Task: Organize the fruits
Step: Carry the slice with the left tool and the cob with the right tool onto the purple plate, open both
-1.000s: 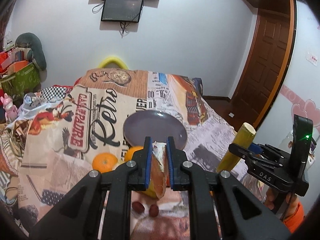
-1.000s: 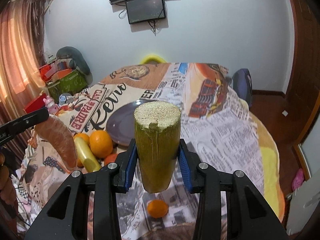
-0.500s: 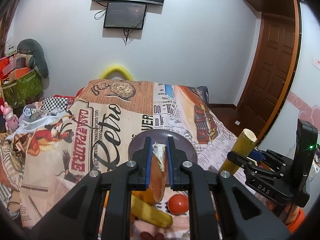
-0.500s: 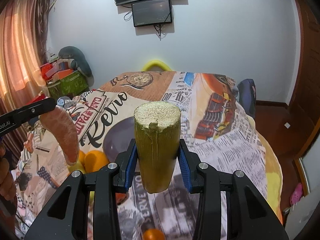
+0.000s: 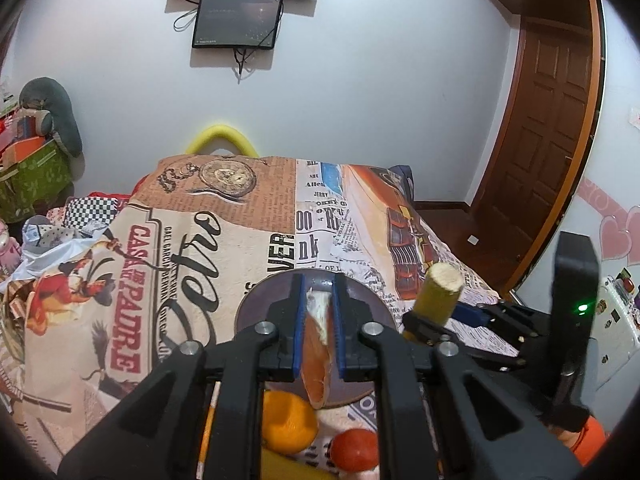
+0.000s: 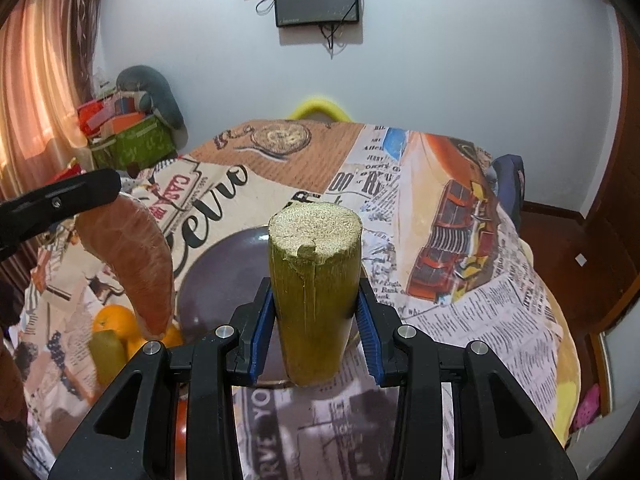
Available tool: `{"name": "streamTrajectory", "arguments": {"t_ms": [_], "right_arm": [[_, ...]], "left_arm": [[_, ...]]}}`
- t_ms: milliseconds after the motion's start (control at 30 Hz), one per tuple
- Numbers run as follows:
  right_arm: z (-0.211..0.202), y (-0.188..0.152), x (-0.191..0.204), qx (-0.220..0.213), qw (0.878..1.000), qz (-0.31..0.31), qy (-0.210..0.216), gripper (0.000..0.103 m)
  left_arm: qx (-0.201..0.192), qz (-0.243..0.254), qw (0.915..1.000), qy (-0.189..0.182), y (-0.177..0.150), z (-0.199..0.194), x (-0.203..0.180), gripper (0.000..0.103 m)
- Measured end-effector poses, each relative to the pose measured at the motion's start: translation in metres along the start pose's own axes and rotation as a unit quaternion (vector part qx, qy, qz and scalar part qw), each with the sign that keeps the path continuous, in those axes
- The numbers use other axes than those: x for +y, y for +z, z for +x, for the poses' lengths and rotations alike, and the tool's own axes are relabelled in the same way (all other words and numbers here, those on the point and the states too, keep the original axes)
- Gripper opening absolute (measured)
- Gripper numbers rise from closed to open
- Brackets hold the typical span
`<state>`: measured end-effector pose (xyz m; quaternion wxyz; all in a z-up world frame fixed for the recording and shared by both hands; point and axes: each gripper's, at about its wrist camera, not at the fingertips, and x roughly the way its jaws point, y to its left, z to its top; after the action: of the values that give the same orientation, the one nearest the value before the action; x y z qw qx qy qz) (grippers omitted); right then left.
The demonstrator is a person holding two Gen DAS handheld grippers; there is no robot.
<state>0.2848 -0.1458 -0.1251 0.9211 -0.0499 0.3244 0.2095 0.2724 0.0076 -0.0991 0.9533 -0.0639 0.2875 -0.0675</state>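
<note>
My left gripper (image 5: pixel 317 316) is shut on an orange-pink fruit wedge (image 5: pixel 317 354), held above the near rim of a dark purple plate (image 5: pixel 256 306). The wedge (image 6: pixel 132 264) and the left gripper's finger (image 6: pixel 56 200) show at the left of the right wrist view. My right gripper (image 6: pixel 316 312) is shut on a green-yellow sugarcane piece (image 6: pixel 314 292), held upright over the plate (image 6: pixel 216 280). In the left wrist view the cane (image 5: pixel 438 294) and right gripper (image 5: pixel 428 326) are just right of the plate. An orange (image 5: pixel 286 420) and a red fruit (image 5: pixel 354 448) lie below the left gripper.
The table wears a printed newspaper-style cloth (image 5: pixel 200 248). Oranges (image 6: pixel 112 320) and a green-yellow fruit (image 6: pixel 106 354) lie left of the plate. A cluttered green box (image 6: pixel 128 144) stands at the far left. A brown door (image 5: pixel 536 140) is at the right; screens hang on the wall.
Both grippers have moved forward over the table with their fruit still held. The plate is now closer under them, and the right gripper has come nearer to the left one.
</note>
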Motion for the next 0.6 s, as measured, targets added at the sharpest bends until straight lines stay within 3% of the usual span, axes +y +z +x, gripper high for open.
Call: {"name": "streamTrajectory", "arguments": {"t_ms": [200,600], "right_arm": [[0.033,0.005,-0.004,0.032,0.999,-0.009,0.003,0.036],[0.067,0.019,-0.003,0.067,0.997,-0.02,0.018,0.036]], "left_arm": [[0.017,-0.01,0.9998,-0.01,0.007,0.026,0.009,0.0],[0.073,-0.022,0.9969,0.02,-0.007,0.063,0.035,0.001]]}}
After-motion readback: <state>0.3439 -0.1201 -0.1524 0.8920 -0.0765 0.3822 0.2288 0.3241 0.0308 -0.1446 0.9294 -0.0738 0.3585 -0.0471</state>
